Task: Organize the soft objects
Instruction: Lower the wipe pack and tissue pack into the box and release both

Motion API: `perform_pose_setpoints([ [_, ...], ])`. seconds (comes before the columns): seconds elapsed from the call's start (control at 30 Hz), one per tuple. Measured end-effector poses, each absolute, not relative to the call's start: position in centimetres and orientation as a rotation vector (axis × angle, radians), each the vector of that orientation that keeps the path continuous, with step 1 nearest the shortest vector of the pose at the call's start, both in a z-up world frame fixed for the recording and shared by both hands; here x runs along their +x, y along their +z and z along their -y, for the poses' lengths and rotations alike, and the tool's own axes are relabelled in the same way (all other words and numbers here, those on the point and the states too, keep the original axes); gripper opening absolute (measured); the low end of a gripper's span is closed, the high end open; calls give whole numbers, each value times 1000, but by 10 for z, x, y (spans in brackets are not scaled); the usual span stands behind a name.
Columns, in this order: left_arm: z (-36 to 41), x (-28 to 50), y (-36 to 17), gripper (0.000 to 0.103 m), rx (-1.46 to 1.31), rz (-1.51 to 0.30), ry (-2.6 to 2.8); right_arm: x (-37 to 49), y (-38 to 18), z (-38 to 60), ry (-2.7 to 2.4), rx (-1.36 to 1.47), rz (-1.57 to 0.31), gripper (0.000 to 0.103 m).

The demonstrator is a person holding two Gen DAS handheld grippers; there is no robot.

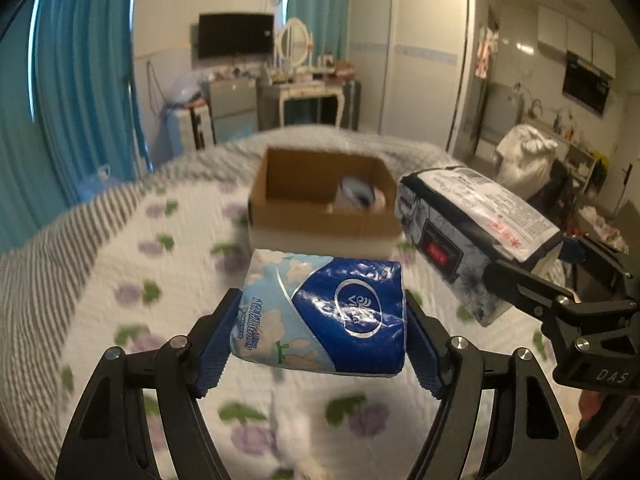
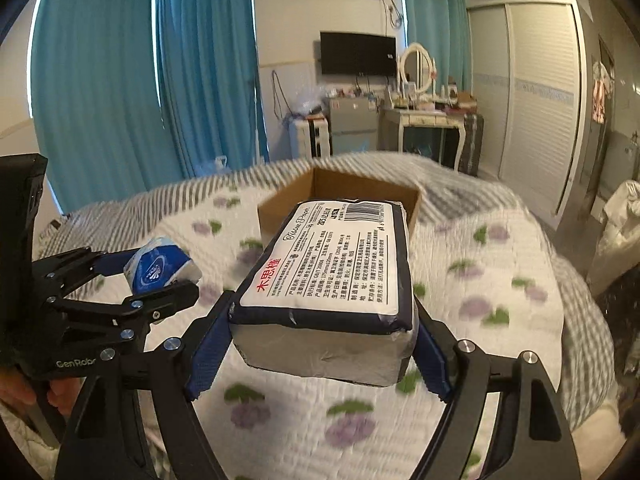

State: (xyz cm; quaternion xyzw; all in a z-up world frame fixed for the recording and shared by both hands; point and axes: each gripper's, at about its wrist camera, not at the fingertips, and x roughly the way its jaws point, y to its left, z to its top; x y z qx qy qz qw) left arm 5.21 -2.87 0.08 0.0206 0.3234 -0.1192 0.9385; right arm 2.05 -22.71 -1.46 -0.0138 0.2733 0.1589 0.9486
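My left gripper (image 1: 320, 332) is shut on a blue Vinda tissue pack (image 1: 332, 312) and holds it above the bed. It also shows in the right wrist view (image 2: 160, 268), at the left. My right gripper (image 2: 320, 344) is shut on a larger white and dark tissue pack (image 2: 332, 264) with Chinese print. That pack shows in the left wrist view (image 1: 472, 236), held at the right. An open cardboard box (image 1: 320, 216) sits on the bed beyond both packs, with a soft blue and white item (image 1: 358, 196) inside. The box also shows in the right wrist view (image 2: 280, 204).
The bed has a white quilt (image 2: 500, 292) with purple flowers and a grey striped blanket (image 1: 60, 240) at its far edge. Teal curtains (image 2: 120, 100), a dresser (image 2: 424, 128) and a wardrobe (image 2: 536, 100) stand beyond the bed.
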Motion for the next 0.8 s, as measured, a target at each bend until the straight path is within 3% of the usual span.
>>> perform_pose_setpoints([
  [0.4, 26, 166, 44, 74, 11, -614, -267, 129, 43, 235, 346, 4, -495, 80],
  [0.8, 50, 276, -24, 74, 126, -700, -225, 262, -14, 242, 359, 54, -642, 80],
])
